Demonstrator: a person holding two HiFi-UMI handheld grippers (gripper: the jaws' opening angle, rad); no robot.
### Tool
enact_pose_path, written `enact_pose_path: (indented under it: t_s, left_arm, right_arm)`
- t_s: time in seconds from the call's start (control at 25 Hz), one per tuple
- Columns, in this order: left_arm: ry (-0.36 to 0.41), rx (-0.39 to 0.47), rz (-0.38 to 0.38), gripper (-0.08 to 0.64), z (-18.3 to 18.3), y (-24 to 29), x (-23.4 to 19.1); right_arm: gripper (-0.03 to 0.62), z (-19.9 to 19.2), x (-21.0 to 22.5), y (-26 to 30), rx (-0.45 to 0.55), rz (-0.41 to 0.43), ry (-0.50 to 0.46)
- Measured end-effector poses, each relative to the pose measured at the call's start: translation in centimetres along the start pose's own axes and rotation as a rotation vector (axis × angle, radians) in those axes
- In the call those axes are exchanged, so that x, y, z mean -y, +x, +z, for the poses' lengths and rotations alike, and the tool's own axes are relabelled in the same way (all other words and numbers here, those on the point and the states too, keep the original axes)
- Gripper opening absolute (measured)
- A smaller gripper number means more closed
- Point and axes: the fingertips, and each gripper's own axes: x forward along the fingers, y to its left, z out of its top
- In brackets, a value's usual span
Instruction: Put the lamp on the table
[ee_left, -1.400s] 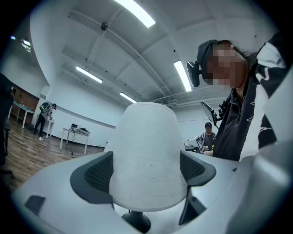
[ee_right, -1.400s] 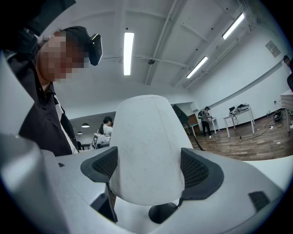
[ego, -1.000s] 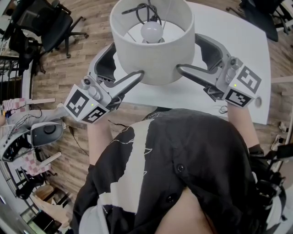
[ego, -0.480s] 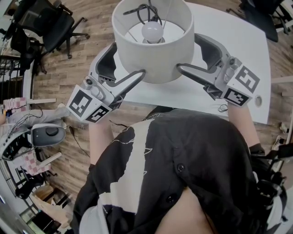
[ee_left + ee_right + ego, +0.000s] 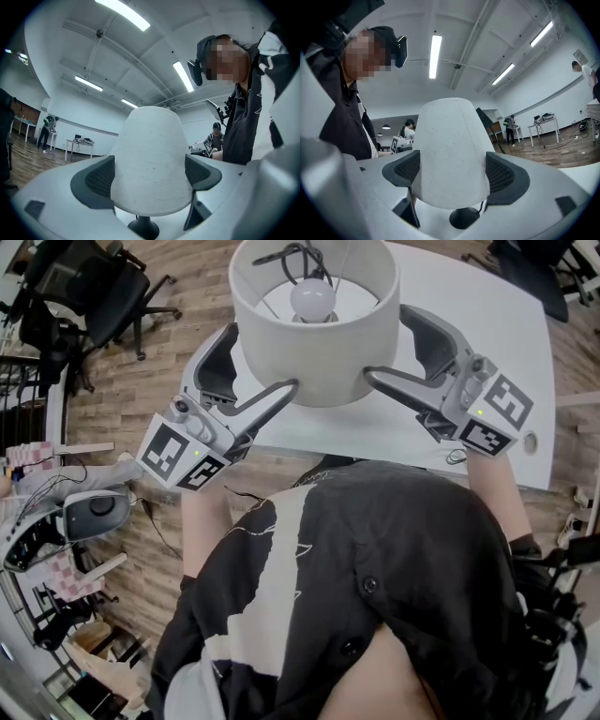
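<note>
White fabric fills the gap in both claws: the lamp is carried by its shade, pinched from two sides. The left claw reaches in from about 8 o'clock of the shade and the right claw from about 4 o'clock. In each gripper view the dark ribbed pads lie on either flank of the shade, jaws spread wide and pressed against the cloth. So each claw is gripping the shade rather than standing empty.

From the head view the lamp sits at 12 o'clock, bulb showing down through the open top, over the near part of the white counter. The dark round base shows under the shade's lower rim in both gripper views. Whether it already touches the counter I cannot tell.

My reading is that the carry is nearly over and the setting-down is in hand. The next move calls for lowering both claws evenly so the base lands flat, well inside the counter's near edge at 6 o'clock. Then both claws should let go together, since a shade released on one side alone could tip the lamp.
</note>
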Motion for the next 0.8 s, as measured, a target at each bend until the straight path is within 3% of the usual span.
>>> enact_pose_path:
  t_s: [0.8]
  left_arm:
    - [0.037,-0.009,0.026,0.468,0.57,-0.13,0.9]
  right_arm:
    - [0.423,0.06,-0.46,-0.41,-0.011,-0.025,0.003]
